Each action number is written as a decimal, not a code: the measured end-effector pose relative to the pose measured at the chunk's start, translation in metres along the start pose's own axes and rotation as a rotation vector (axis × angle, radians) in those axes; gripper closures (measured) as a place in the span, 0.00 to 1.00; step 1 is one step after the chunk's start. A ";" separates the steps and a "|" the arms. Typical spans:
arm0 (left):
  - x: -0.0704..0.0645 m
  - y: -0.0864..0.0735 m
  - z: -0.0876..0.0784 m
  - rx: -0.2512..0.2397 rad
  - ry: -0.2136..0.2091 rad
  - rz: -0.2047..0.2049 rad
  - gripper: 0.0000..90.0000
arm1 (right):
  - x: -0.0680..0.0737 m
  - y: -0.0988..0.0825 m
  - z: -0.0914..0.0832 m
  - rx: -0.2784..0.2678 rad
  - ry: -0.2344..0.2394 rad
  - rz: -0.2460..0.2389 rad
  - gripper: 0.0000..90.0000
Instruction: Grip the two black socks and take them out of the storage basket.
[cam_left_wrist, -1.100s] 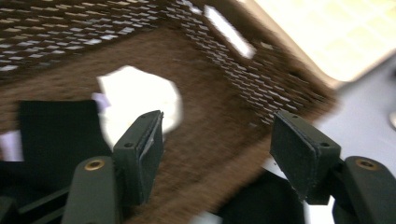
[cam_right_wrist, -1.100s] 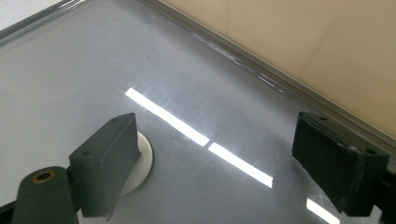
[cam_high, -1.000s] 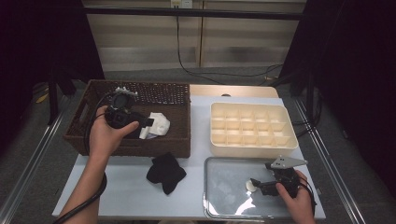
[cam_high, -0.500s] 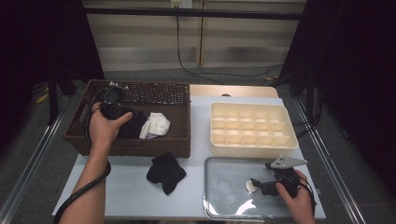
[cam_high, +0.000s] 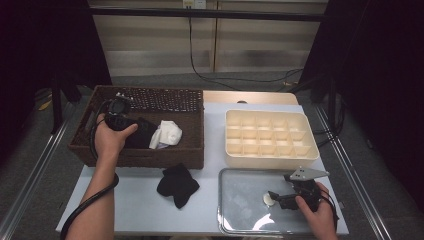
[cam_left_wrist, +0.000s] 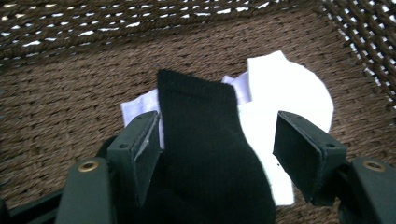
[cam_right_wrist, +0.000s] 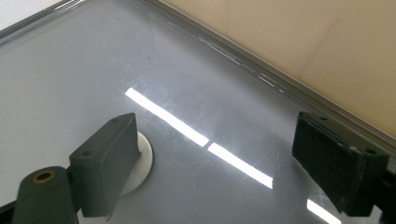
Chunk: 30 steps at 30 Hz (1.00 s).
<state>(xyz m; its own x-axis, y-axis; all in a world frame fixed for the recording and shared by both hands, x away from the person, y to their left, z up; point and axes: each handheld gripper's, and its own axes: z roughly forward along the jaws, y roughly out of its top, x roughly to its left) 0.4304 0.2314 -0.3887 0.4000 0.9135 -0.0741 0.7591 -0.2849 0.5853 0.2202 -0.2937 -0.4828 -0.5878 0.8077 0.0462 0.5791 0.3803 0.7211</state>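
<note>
My left gripper (cam_high: 135, 130) reaches into the brown wicker basket (cam_high: 150, 157) at the table's left. In the left gripper view its jaws stand open (cam_left_wrist: 219, 140) around a black sock (cam_left_wrist: 205, 140). That sock lies over a white sock (cam_left_wrist: 289, 93); the left pad is beside it and the right pad is well clear. A second black sock (cam_high: 177, 185) lies crumpled on the table in front of the basket. My right gripper (cam_high: 274, 196) rests open over the metal tray (cam_high: 240, 220), beside a small white disc (cam_right_wrist: 144, 161).
A cream compartment tray (cam_high: 270, 156) with several cells sits at the back right, just behind the metal tray. The basket's woven walls (cam_left_wrist: 93, 28) rise close around the left gripper. Cables trail from both grippers.
The left hand has shifted a little left and sunk lower into the basket, bringing its jaws over the black sock. The right hand has stayed still.
</note>
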 end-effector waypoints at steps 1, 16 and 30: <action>0.002 -0.001 -0.001 0.003 0.013 -0.005 0.34 | 0.000 0.000 0.000 0.000 0.000 0.000 0.15; 0.024 -0.011 0.003 0.062 0.033 -0.111 0.34 | 0.000 0.000 0.000 -0.001 0.000 -0.001 0.15; 0.018 -0.011 0.015 0.191 -0.038 -0.137 0.75 | 0.000 0.000 0.000 -0.001 -0.003 -0.001 0.15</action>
<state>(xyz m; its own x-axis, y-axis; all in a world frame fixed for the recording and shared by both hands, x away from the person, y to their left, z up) 0.4373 0.2464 -0.4084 0.3029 0.9368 -0.1752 0.8895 -0.2119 0.4048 0.2206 -0.2932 -0.4828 -0.5868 0.8086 0.0428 0.5780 0.3812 0.7216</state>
